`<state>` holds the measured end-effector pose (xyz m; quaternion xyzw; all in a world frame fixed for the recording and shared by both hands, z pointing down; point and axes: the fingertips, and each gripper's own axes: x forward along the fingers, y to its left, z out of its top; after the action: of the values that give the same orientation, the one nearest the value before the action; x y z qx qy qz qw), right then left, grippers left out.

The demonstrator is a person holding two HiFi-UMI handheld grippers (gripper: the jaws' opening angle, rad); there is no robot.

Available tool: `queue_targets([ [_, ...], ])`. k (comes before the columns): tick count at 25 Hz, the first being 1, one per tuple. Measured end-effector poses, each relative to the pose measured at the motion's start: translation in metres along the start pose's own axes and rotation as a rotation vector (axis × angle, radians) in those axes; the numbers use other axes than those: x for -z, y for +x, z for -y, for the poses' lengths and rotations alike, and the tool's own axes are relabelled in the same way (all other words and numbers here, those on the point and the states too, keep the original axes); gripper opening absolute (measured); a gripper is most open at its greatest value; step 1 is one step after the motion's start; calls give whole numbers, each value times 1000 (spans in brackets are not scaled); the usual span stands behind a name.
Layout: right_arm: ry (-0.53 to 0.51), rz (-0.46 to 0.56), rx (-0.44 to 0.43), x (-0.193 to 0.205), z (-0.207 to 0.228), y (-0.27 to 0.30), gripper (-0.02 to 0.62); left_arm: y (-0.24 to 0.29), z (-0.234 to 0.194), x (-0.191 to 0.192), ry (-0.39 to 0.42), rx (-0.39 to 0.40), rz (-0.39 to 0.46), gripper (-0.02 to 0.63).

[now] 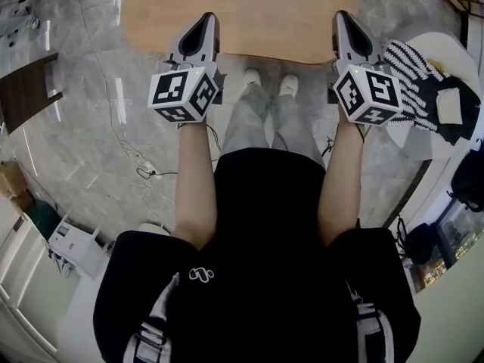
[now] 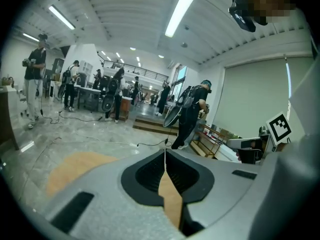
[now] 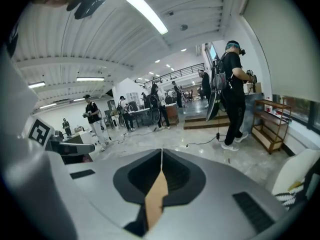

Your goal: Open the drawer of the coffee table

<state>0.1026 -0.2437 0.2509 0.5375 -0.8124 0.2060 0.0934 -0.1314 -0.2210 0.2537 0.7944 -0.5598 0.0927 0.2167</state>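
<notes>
Hovering over coffee table [image 1: 249, 10] near edge — left gripper [image 1: 204, 23], right gripper [image 1: 342, 20] both clenched, empty; gripper views alone show people [image 2: 191, 115] beyond.

No words or numbers are showing clearly enough to read. Square black-and-white markers [image 1: 175, 88] are covering the cubes [image 1: 203, 98] on the left gripper [image 1: 204, 20] and right gripper [image 1: 342, 17], as patterns only. A small white looped logo [image 1: 200, 275] is showing on the black shirt [image 1: 265, 225], spelling nothing.
</notes>
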Motion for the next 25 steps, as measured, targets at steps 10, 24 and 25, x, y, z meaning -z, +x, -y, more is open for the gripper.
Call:
queue_targets([
  [10, 9, -109, -24, 72, -6, 2, 12, 2, -20, 70, -11, -12, -113, 14],
  [24, 52, -262, 3, 179, 21, -4, 12, 14, -21, 181, -36, 18, -288, 14],
  [25, 57, -273, 4, 188, 23, -5, 12, 15, -21, 189, -37, 20, -302, 14],
])
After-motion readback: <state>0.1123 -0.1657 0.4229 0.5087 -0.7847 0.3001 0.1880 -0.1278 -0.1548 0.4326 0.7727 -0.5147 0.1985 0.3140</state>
